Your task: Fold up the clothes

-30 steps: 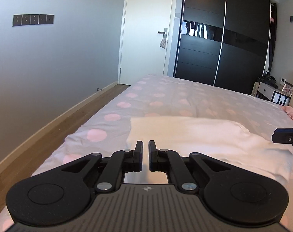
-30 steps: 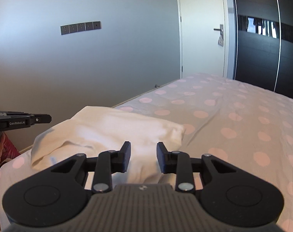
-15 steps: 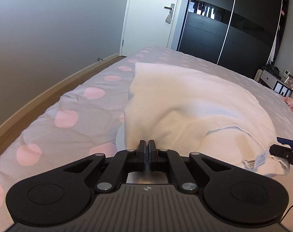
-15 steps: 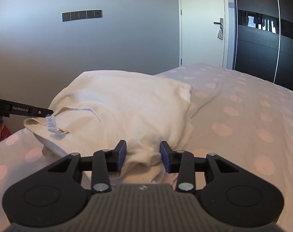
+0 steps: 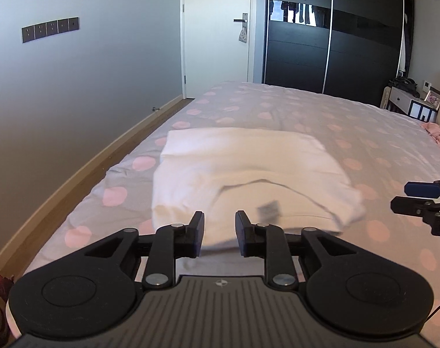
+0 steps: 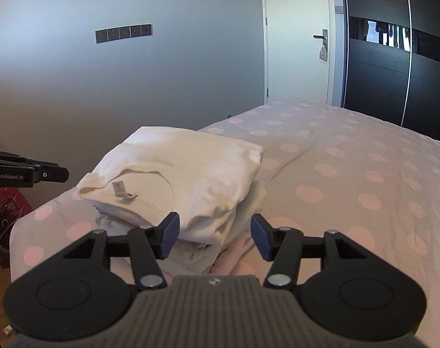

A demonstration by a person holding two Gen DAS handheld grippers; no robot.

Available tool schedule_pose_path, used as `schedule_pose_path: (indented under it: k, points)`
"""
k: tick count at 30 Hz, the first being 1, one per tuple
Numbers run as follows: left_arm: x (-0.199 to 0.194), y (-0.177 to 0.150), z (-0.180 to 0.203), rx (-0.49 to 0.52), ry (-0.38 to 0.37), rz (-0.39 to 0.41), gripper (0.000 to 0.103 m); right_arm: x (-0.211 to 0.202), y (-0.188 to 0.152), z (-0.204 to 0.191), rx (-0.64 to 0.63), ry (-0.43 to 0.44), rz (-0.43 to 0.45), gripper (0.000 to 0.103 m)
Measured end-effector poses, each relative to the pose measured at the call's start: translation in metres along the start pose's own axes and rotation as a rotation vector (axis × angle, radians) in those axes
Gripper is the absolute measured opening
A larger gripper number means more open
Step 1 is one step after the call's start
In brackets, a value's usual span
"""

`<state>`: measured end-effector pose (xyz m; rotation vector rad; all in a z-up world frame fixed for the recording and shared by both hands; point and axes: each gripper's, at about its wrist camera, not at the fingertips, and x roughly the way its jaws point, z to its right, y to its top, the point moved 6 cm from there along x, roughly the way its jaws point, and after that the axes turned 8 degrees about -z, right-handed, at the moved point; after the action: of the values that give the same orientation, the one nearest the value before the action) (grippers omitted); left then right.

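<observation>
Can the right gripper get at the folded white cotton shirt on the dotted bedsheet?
Probably yes: the right gripper faces the folded white cotton shirt with jaws opening, nothing between them. The left gripper sits off to the side.

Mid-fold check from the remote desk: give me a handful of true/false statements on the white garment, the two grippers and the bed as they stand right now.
1. The white garment lies folded on the polka-dot bed cover. True.
2. The left gripper is clamped on the garment's edge. False: its jaws are opening and the pads do not press on the cloth.
3. The garment's care label is showing on top. True.
4. The right gripper is shut. False: its jaws are opening, standing wide apart in front of the fold.
5. The garment sits in the middle of the bed, far from any edge. False: it lies near the bed's corner, by the wall side.
</observation>
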<state>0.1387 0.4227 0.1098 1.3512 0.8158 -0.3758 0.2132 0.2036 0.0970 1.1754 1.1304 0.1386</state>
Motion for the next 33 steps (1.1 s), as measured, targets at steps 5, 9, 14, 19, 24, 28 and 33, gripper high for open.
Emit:
schedule_pose_path:
  k: [5, 9, 14, 19, 24, 28, 33]
  points:
    - [-0.034, -0.024, 0.043, 0.006, 0.001, -0.048, 0.031, -0.054, -0.018, 0.008, -0.017, -0.012, -0.038, 0.066]
    - [-0.052, -0.047, 0.080, 0.025, -0.046, -0.102, 0.041, -0.098, -0.044, 0.015, -0.026, -0.027, -0.054, 0.072]
    - [-0.077, -0.074, 0.134, 0.122, -0.049, -0.075, 0.048, -0.154, -0.083, 0.032, -0.012, -0.047, -0.049, 0.077]
    - [-0.100, -0.102, 0.190, 0.127, -0.143, -0.062, 0.053, -0.204, -0.133, 0.054, 0.023, -0.112, -0.046, 0.078]
    - [-0.121, -0.136, 0.252, 0.157, -0.210, -0.005, 0.062, -0.246, -0.193, 0.066, 0.098, -0.171, -0.032, 0.085]
    - [-0.120, -0.166, 0.292, 0.118, -0.258, -0.017, 0.069, -0.269, -0.243, 0.067, 0.156, -0.234, -0.017, 0.087]
    - [-0.116, -0.199, 0.339, 0.159, -0.266, 0.012, 0.074, -0.283, -0.299, 0.077, 0.228, -0.317, -0.035, 0.089]
